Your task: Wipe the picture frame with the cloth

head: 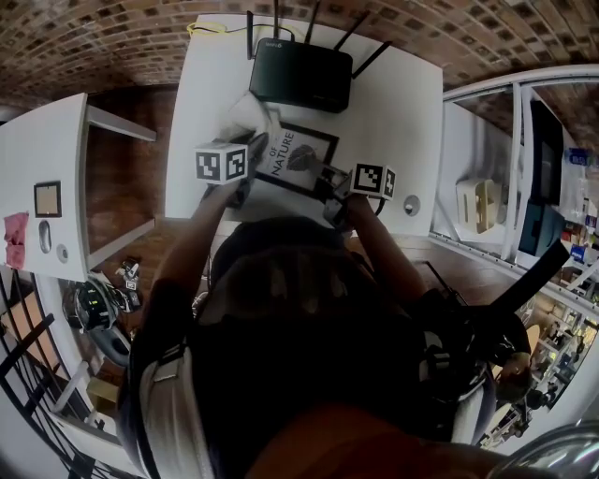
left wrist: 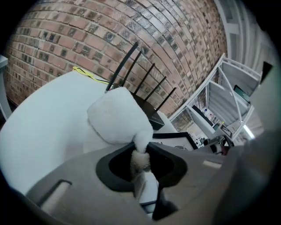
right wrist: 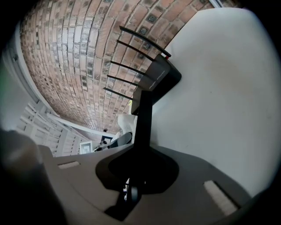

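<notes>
We are pinching the cloth [left wrist: 118,116] in the left gripper [left wrist: 140,151] for wiping; the right gripper [right wrist: 139,154] is clamping the frame [head: 298,154] steady near the front edge of the table [head: 393,103].

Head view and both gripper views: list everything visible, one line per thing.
table: one, white, centre.
router: one, black with several antennas, table's far edge.
picture frame: one, black with white print, mid-table.
cloth: one, white, by the frame's far left corner.
cable: one, yellow, table's far left corner.
side table: one, white, left.
brick wall: one, red-brown, behind the table.
left tongs: one, grey, shut on the cloth.
right tongs: one, grey, shut on the picture frame's edge.
</notes>
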A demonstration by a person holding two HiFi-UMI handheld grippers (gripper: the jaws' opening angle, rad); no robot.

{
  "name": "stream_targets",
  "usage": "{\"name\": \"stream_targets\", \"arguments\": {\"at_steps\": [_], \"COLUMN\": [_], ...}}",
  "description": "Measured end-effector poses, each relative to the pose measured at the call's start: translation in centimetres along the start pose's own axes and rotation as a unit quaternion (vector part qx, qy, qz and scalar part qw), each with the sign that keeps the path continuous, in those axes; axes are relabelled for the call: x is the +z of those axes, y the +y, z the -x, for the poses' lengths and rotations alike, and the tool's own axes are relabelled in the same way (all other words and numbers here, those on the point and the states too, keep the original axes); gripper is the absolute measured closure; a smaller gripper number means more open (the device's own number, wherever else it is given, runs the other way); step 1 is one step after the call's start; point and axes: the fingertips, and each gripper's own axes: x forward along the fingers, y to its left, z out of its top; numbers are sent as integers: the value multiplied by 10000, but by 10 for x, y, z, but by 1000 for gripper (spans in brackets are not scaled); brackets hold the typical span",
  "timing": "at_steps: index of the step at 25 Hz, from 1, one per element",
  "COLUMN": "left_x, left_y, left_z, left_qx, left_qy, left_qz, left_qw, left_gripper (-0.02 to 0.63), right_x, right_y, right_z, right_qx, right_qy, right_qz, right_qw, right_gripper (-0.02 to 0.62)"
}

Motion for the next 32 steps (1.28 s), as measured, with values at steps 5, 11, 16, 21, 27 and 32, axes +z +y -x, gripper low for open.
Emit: {"name": "stream_targets", "arguments": {"at_steps": [5, 11, 16, 21, 27, 32], "left_x": [-4, -9, -11, -11, -11, 1], "left_y": [-27, -58, -80, -96, -115, -143], "left_z": [-6, -11, -14, -15, -12, -3], "left_qx": [-414, -863, -1251, -1503, -1918, -2569], "left_qy": [122, 287, 360, 438, 437, 325], "left_qz": [88, 195, 404, 502, 889, 1255], "left_qw": [9990, 9957, 9907, 9864, 9764, 9577], "left_gripper": [522, 522, 522, 522, 522, 522], "right_x": [1, -2, -4, -5, -8, -9], "right_y": [-2, -3, -3, -4, -4, -1], "right_z": [0, -2, -3, -3, -4, -3], "right_qx": [-36, -59, -75, -68, -35, 44], "right_qy": [-22, -36, -19, 1, 39, 57], "right_qz": [-21, -56, -51, -24, -25, 21], "right_qw": [10000, 10000, 10000, 10000, 10000, 10000], "right_gripper": [580, 580, 580, 580, 580, 581]}}
